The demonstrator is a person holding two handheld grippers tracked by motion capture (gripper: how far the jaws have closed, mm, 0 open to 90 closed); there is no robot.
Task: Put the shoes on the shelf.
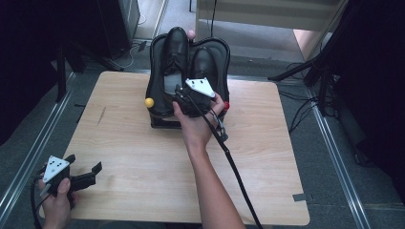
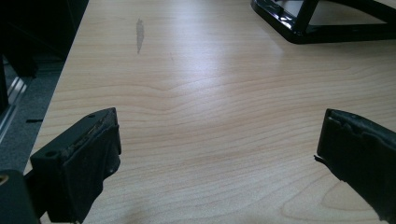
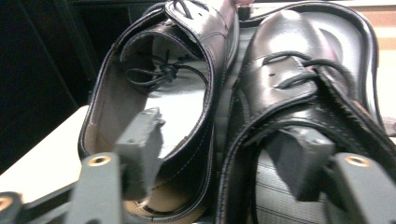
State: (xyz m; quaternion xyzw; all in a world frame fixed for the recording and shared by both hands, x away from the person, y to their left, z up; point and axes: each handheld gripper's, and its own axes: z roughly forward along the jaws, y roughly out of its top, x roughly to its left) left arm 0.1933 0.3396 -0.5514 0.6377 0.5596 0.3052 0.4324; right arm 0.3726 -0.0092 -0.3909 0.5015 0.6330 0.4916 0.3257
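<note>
The right tongs (image 1: 184, 98) are down at the heel end of a pair of black leather shoes, which stand side by side, toes pointing away from the person, on a black stand (image 1: 157, 121) at the far edge of the surface (image 1: 143, 162). In the right gripper view the two jaws straddle the adjoining inner walls of the shoes: one jaw sits inside the opening of the left shoe (image 3: 154, 84), over its pale lining, and the other sits inside the opening of the right shoe (image 3: 299, 79), just behind its laces. The jaws stand about half open, and I cannot tell whether their pads press on the leather between them or merely bracket it. The left shoe's laces lie loose inside it, ahead of the jaw. The right hand (image 1: 198, 126) wraps the tongs from behind, with the cable (image 1: 234, 167) trailing back along the forearm. A yellow knob (image 1: 150, 102) sticks out of the stand to one side of these tongs, and a red one (image 1: 226, 106) to the other.

The left tongs (image 1: 88, 174) are well apart from the shoes, low over the near left corner of the surface, held in the left hand (image 1: 55, 202). Their jaws stand wide with bare wood between them, and the foot of the stand (image 2: 322, 28) lies far ahead of them.
</note>
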